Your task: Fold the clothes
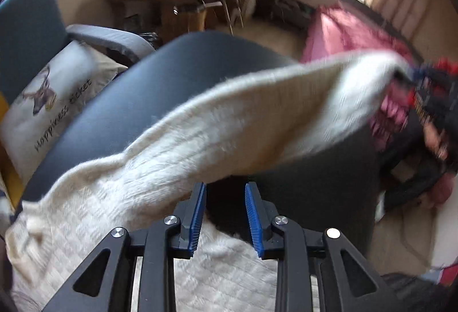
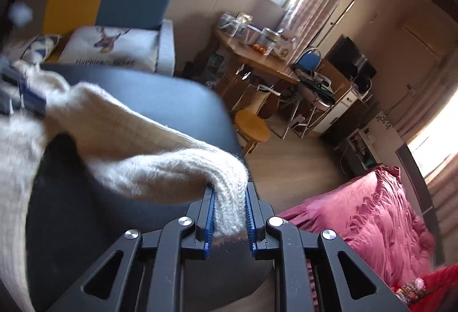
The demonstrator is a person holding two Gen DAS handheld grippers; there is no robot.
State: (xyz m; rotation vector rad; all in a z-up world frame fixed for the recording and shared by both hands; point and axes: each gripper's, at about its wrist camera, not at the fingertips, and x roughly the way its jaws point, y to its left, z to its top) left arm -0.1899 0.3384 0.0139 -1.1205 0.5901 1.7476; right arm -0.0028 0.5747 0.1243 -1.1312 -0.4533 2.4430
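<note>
Knitwear first, since it fills both views: a cream sweater [image 1: 200,146] lies partly on a dark blue-grey table [image 1: 171,77], its body spread at the near left in the left wrist view and one sleeve [image 2: 177,169] lifted off the surface and stretched across toward the right. It looks soft, fluffy and limp — the sleeve sags between its ends, so I judge it light, with no stiffness to hold a fold until laid flat. The fuzzy yarn should grip well against ribbed pads, and nothing about it looks fragile, though a loose knit may stretch if pulled hard. The ribbed cuff is the firmest place to take hold; hems and shoulder seams would serve likewise.

The table seems smooth and plain, likely letting the wool slide easily. Around it — an armchair with a printed cushion [image 2: 111,48], a cluttered wooden desk [image 2: 257,60], a small round stool [image 2: 252,128], a pink quilt [image 2: 366,214] and bright windows.

The right gripper [image 2: 229,211] is clamped on the sleeve's cuff, wool bulging between its blue pads. The left gripper [image 1: 226,214] stands parted with nothing between its pads; the garment lies below and beyond it, and whether it brushes the wool I cannot tell.
</note>
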